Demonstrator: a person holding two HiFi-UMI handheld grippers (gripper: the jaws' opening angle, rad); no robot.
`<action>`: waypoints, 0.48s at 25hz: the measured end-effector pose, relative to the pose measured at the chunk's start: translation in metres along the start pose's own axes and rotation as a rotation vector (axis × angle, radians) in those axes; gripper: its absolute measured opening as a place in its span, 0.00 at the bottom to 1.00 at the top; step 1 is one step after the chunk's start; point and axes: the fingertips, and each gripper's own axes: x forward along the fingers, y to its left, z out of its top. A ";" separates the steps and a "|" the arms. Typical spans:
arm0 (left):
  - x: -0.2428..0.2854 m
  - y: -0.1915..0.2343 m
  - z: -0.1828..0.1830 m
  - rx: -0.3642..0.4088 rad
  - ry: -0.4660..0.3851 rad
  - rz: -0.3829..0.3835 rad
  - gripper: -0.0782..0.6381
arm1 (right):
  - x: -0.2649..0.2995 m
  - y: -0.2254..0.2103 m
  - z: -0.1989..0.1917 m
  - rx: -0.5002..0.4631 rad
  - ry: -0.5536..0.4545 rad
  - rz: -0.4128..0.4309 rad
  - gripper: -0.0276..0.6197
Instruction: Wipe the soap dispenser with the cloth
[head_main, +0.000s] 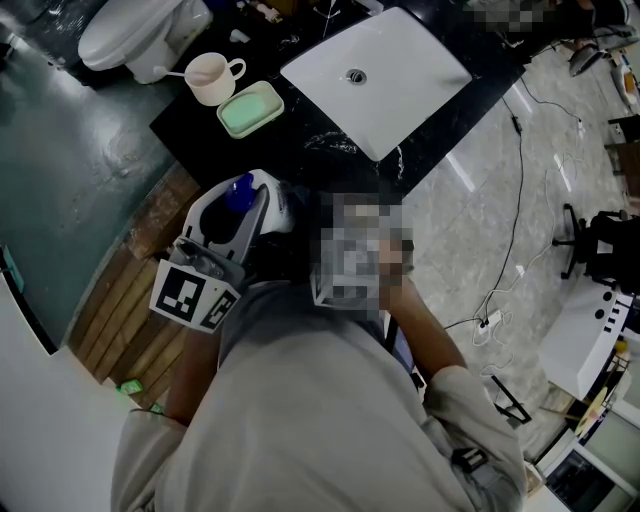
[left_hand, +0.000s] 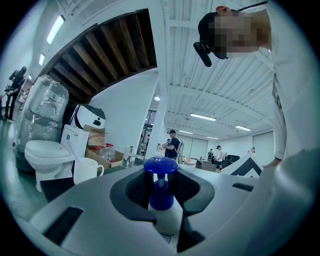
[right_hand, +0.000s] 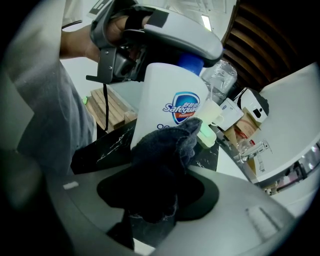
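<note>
My left fingers (left_hand: 132, 192) are clamped on the dispenser (left_hand: 160, 187) just below its blue pump, so I hold the white bottle in the air above the near edge of the black surface (head_main: 300, 150). My right fingers (right_hand: 202, 195) are closed on a bunched dark cloth (right_hand: 160, 170), whose tip touches the bottle's front just under the label. The grip sits high on the bottle, so I judge that a hard push low on the body could swing it or work it loose. It would then fall to the surface, or past its edge to the floor. If I rub upward, the cloth could catch the pump head and squirt soap. The cloth is wadded and little of it reaches the bottle, so a stroke could drag it out of my fingers or leave the back unwiped. By my count there is one dispenser, one cloth, one mug (head_main: 213, 77), one green dish (head_main: 250, 108), one white basin (head_main: 400, 60) and one toilet (head_main: 135, 30).
</note>
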 end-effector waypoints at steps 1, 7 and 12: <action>0.000 0.000 0.000 0.000 0.000 -0.001 0.23 | -0.001 0.000 0.001 0.002 -0.003 0.002 0.34; 0.000 -0.001 0.001 0.002 -0.003 0.001 0.23 | -0.005 -0.001 0.004 0.016 -0.029 -0.004 0.34; 0.000 -0.002 0.001 0.004 -0.003 0.000 0.23 | -0.008 -0.002 0.007 0.032 -0.047 0.002 0.34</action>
